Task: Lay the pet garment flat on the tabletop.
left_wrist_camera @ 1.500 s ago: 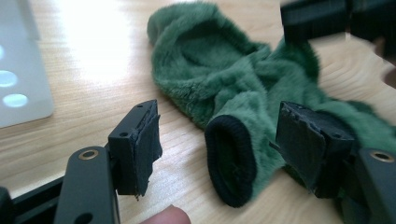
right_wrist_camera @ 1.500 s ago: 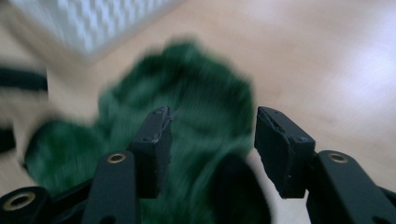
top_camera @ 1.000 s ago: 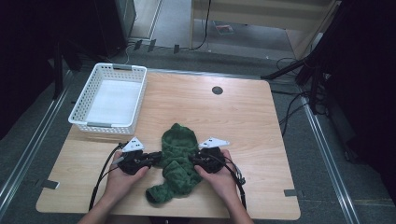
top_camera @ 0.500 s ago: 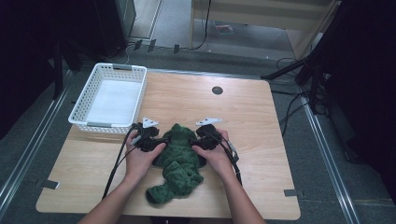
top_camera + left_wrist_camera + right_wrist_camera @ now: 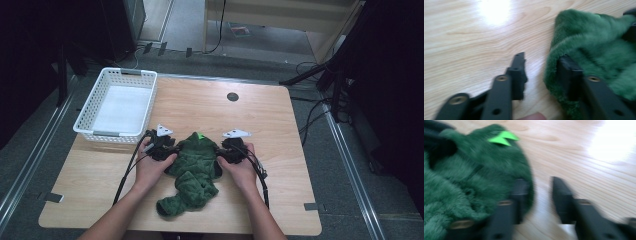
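Note:
A dark green fuzzy garment lies crumpled on the wooden table, with a bright green tag at its far end. My left gripper is at the garment's left upper edge, open; in the left gripper view the garment has its hem against the right jaw, inside the left gripper. My right gripper is at the garment's right upper edge, open; in the right gripper view the garment covers the left jaw of the right gripper, below the tag.
A white plastic basket stands at the table's far left, with only a white liner inside. A dark round grommet sits near the far edge. Cables trail from both grippers back along the forearms. Bare wood lies right of the garment.
Both grippers have slid forward along the garment's sides, from its middle up to its far end near the tag. The garment has barely shifted.

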Demonstrator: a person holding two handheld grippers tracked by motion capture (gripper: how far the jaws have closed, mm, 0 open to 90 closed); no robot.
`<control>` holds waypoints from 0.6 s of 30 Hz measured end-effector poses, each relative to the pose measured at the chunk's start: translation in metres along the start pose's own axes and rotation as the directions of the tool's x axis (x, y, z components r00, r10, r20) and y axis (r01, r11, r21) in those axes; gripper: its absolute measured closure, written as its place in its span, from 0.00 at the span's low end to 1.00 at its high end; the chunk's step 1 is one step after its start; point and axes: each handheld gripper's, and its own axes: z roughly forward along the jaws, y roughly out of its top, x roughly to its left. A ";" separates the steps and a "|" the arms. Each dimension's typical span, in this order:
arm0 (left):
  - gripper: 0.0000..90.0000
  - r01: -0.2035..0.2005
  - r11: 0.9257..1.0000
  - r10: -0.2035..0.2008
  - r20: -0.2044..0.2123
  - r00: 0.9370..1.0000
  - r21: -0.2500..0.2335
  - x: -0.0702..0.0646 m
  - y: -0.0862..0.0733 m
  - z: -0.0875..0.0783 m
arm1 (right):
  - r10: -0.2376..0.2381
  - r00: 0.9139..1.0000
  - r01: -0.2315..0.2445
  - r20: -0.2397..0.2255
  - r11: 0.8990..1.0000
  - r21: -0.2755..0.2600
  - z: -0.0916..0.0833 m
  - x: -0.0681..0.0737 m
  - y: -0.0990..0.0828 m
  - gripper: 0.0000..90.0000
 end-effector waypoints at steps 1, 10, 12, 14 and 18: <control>0.58 -0.005 1.000 0.005 0.002 1.000 -0.015 0.001 0.001 -0.004 | 0.003 1.000 -0.003 0.002 1.000 -0.011 -0.006 -0.001 0.002 0.55; 0.68 0.040 0.994 -0.037 0.033 0.999 -0.097 -0.003 0.025 -0.008 | 0.066 0.993 -0.083 -0.097 0.980 -0.180 -0.031 -0.008 0.039 0.73; 0.68 0.043 0.997 -0.041 0.035 0.999 -0.065 -0.009 0.029 0.003 | 0.093 0.989 -0.110 -0.118 0.983 -0.149 -0.011 -0.001 0.043 0.74; 0.65 0.043 0.999 -0.043 0.009 0.999 -0.023 -0.011 0.030 0.010 | 0.085 0.990 -0.097 -0.110 0.989 -0.115 0.003 0.006 0.043 0.67; 0.55 0.026 0.998 -0.025 -0.020 0.999 0.061 -0.010 0.024 0.018 | 0.070 0.994 -0.075 -0.083 0.996 -0.054 0.020 0.013 0.033 0.55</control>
